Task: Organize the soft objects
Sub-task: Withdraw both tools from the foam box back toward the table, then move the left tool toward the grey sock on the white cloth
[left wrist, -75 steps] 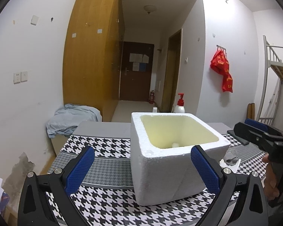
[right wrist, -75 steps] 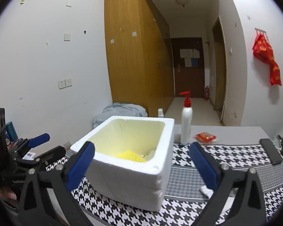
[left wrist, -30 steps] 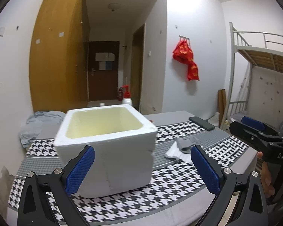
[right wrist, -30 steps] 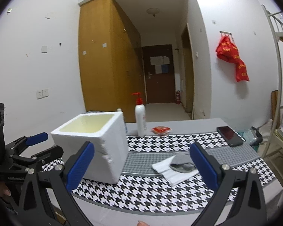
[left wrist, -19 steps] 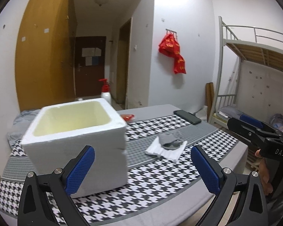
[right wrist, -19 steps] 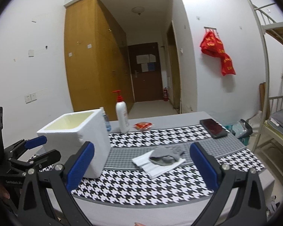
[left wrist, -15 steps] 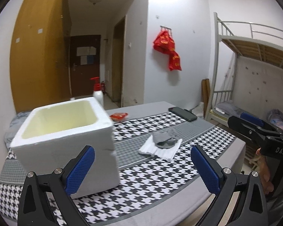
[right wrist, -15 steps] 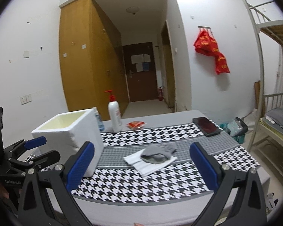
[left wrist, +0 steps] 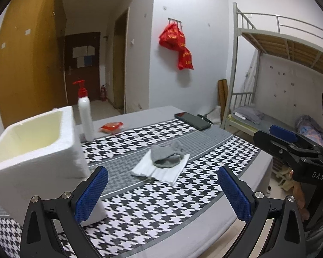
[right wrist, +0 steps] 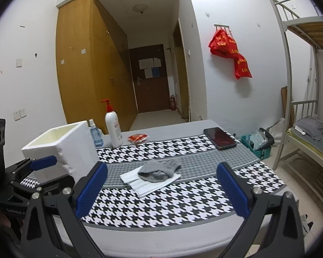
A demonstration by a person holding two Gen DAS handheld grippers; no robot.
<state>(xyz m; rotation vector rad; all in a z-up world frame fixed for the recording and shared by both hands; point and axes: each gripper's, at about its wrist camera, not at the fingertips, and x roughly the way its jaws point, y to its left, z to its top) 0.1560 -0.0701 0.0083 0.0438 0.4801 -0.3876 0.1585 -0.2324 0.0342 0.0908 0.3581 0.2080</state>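
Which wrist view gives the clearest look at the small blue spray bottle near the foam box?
The right wrist view: the blue spray bottle stands in plain sight between the foam box and the white pump bottle. The left wrist view does not show it; from that angle it is apparently hidden behind the box or the pump bottle.

we see bare patterned worktop [right wrist: 161,204] between us and the grey cloth [right wrist: 159,171] lying on the white folded towel [right wrist: 149,181], so a straight pass from the near edge is free. on the left the foam box [right wrist: 62,148] stands tall near the towel and blocks a sideways pass there, with the pump bottle [right wrist: 113,126] and spray bottle [right wrist: 95,136] behind it. the phone [right wrist: 219,138] and red packet [right wrist: 138,138] lie flat at the far side, well apart from the cloth.
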